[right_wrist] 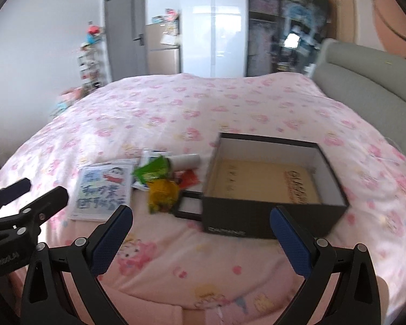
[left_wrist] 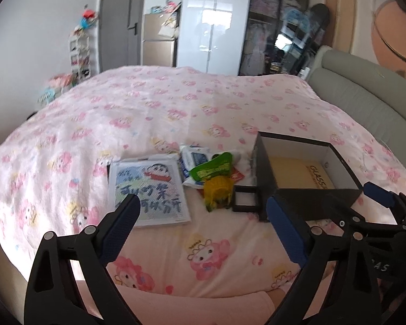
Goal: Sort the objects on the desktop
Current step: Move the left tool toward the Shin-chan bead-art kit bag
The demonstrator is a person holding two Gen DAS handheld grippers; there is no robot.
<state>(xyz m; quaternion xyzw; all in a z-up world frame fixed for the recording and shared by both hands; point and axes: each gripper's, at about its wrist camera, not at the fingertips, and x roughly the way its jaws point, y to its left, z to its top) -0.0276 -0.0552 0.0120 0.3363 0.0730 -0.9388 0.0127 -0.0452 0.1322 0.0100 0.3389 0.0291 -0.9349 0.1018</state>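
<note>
An open black box (left_wrist: 268, 178) (right_wrist: 270, 216) with a white lining and a tan card inside lies on the pink bed. Left of it sits a small pile: a cartoon picture board (left_wrist: 149, 189) (right_wrist: 102, 189), a green packet (left_wrist: 212, 166) (right_wrist: 153, 170), a yellow knitted item (left_wrist: 216, 187) (right_wrist: 162, 191), a white pouch (left_wrist: 192, 158), a white tube (right_wrist: 185, 159), a red packet (right_wrist: 189, 178) and a small black frame (left_wrist: 245, 199) (right_wrist: 189, 205). My left gripper (left_wrist: 203, 214) stands open and empty short of the pile. My right gripper (right_wrist: 201, 222) is open and empty before the box.
The pink patterned bedspread (left_wrist: 176, 108) (right_wrist: 176, 108) covers the whole bed. A grey padded headboard (left_wrist: 365, 94) (right_wrist: 365, 81) runs along the right. A door, a small fridge, a white wardrobe and cluttered shelves stand beyond the bed's far edge.
</note>
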